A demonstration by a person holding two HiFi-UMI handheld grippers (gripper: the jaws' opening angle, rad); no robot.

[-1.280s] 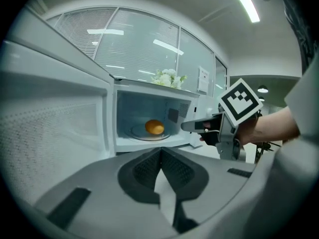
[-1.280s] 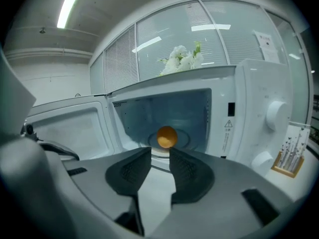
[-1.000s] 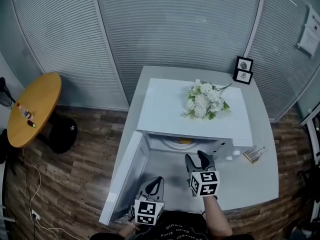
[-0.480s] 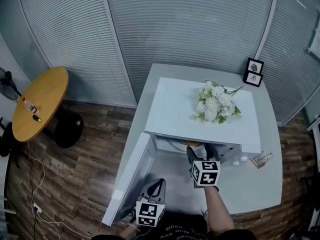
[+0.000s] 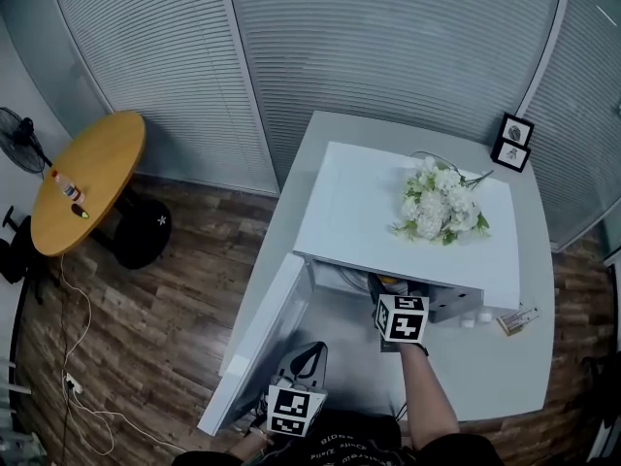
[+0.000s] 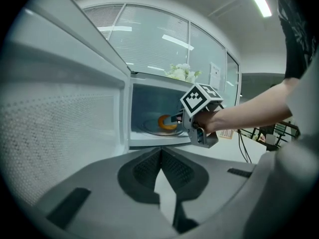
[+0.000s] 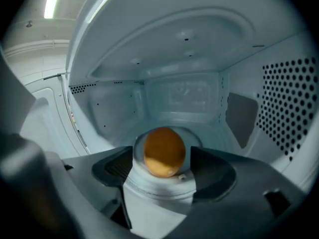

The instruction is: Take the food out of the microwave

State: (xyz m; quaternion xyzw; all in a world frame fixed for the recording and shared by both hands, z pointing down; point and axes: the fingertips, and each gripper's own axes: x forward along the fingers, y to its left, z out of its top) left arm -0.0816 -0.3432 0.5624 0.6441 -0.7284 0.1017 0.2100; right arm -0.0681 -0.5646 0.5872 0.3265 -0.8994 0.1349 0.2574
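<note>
Two grippers, nearest first. The left gripper point(image 6: 160, 154), jaws pressed together and empty, hangs before the open microwave point(image 5: 354, 202). The right gripper point(image 7: 162, 159) reaches into the cavity. Its jaws have just been opening and stand wide apart. The round orange food point(image 7: 164, 146) lies between their tips on the turntable point(image 7: 159, 188), clear of both pads.

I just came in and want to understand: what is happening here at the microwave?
A person holding a claw in each hand is taking food out of the microwave, whose door stands open. The right claw reaches into the cavity. Its jaws have just been opening and now stand wide, with the round orange food between them but not gripped. The left claw is shut and empty, and hangs back beside the door.
</note>
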